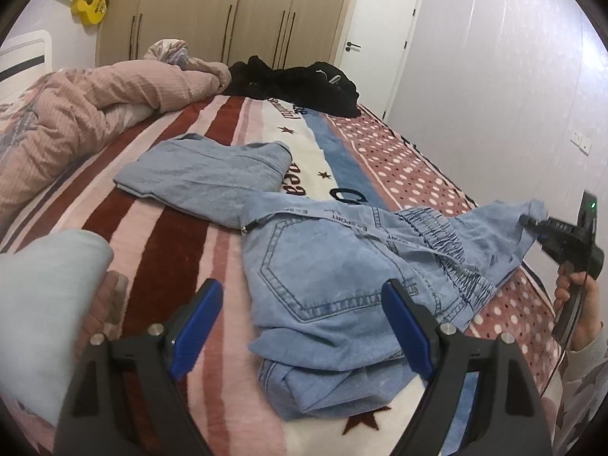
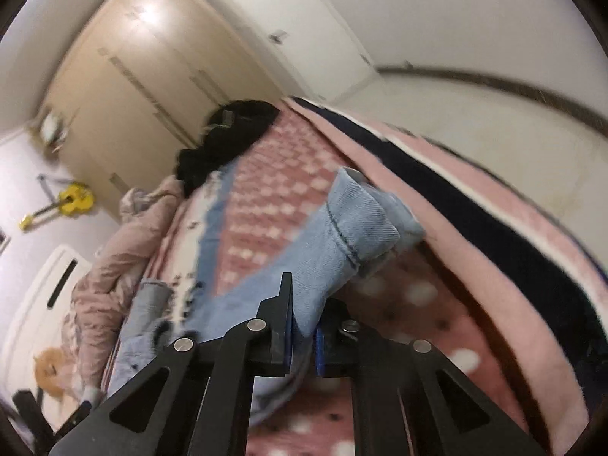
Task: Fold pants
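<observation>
Pants: light blue denim pants point(image 1: 326, 266) lie crumpled across the middle of the bed point(image 1: 182, 235), back pocket facing up, elastic waistband toward the right edge, one leg bent away toward the far left.

Left gripper: the left gripper point(image 1: 304, 326) hangs low over the near part of the pants, its blue-padded fingers point(image 1: 197, 319) spread wide. The pocket area lies between and beyond them; the right finger overlaps the fabric in this view, but contact cannot be told.

Right gripper: the right gripper point(image 2: 304, 326) has its fingers pinching a fold of the denim, which passes between the pads and runs on past the tips to a stitched hem end point(image 2: 364, 220). In the left wrist view, this cloth is lifted off the bed at the right edge.

Bed surroundings: a pink quilt point(image 1: 76, 114) is bunched at the far left, dark clothing point(image 1: 296, 83) lies at the far end, and a yellow toy guitar point(image 1: 89, 3) hangs beside the wardrobe point(image 1: 228, 7).
</observation>
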Demonstrator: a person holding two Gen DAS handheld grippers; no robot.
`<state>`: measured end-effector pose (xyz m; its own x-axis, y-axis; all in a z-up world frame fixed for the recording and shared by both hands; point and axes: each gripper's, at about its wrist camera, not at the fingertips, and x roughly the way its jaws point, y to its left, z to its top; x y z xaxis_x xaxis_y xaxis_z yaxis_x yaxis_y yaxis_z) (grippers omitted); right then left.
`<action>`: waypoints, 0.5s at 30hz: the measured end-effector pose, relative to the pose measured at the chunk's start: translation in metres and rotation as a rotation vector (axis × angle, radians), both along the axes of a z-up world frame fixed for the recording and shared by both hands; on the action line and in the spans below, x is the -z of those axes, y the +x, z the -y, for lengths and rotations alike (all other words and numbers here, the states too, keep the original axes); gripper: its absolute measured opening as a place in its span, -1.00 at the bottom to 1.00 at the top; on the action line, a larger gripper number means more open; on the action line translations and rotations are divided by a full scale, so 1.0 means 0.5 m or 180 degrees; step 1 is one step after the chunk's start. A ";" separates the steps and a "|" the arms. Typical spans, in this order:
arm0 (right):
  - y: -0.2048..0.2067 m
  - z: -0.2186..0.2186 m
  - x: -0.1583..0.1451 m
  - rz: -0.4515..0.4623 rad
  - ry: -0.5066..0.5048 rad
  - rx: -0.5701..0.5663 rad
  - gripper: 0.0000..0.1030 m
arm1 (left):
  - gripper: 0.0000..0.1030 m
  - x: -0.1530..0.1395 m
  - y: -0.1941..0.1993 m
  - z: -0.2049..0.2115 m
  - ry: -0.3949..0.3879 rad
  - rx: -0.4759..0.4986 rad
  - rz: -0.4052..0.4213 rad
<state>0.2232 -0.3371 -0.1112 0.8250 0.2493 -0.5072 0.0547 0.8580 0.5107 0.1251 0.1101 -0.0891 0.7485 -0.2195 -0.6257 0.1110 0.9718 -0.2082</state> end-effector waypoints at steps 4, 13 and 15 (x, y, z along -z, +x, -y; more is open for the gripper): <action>-0.006 -0.116 -0.078 0.0250 -0.0430 -0.0394 -0.94 | 0.61 0.001 -0.004 -0.007 -0.0022 -0.0014 0.0025; -0.047 -0.442 -0.094 0.0445 -0.1005 -0.1780 -0.94 | 0.61 0.007 -0.009 -0.030 -0.0057 -0.0060 0.0013; -0.057 -0.508 -0.066 0.0418 -0.1128 -0.2087 -0.94 | 0.61 0.008 -0.012 -0.035 -0.0065 -0.0068 0.0013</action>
<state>0.1947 -0.0830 -0.0780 0.6231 0.5500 -0.5561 -0.5656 0.8079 0.1653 0.1192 0.1276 -0.0933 0.7557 -0.2161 -0.6182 0.0911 0.9695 -0.2275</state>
